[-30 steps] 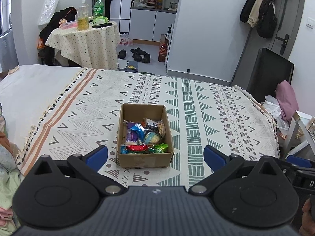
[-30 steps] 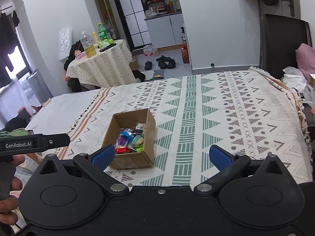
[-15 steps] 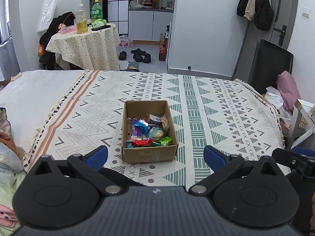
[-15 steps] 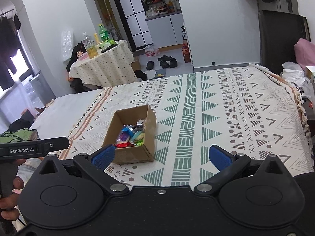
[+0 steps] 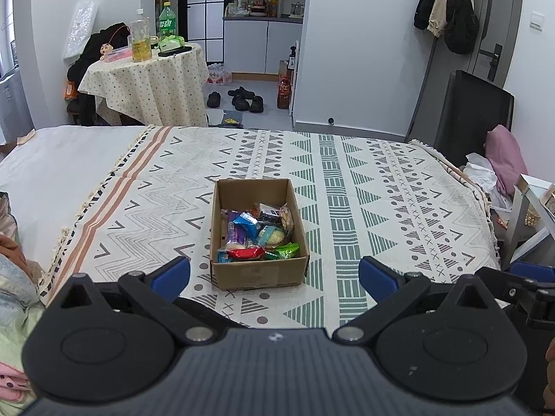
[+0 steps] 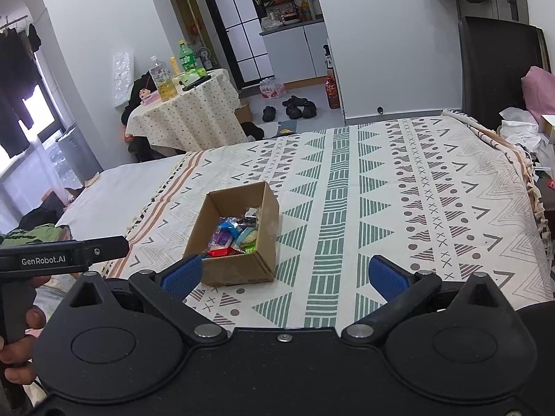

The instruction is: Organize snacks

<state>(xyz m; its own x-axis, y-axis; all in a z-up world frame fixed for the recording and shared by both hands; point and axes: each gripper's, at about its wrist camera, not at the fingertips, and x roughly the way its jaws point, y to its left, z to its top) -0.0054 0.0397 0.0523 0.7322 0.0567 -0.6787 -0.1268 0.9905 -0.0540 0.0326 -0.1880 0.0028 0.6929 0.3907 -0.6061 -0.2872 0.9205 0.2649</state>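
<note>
Facing the box (image 5: 258, 232) squarely, the left gripper (image 5: 274, 272) is wide open and empty, nearer than the right gripper (image 6: 284, 275), equally spread and empty. Snacks (image 5: 256, 234) fill the box's near half; its long axis runs away from both.
</note>
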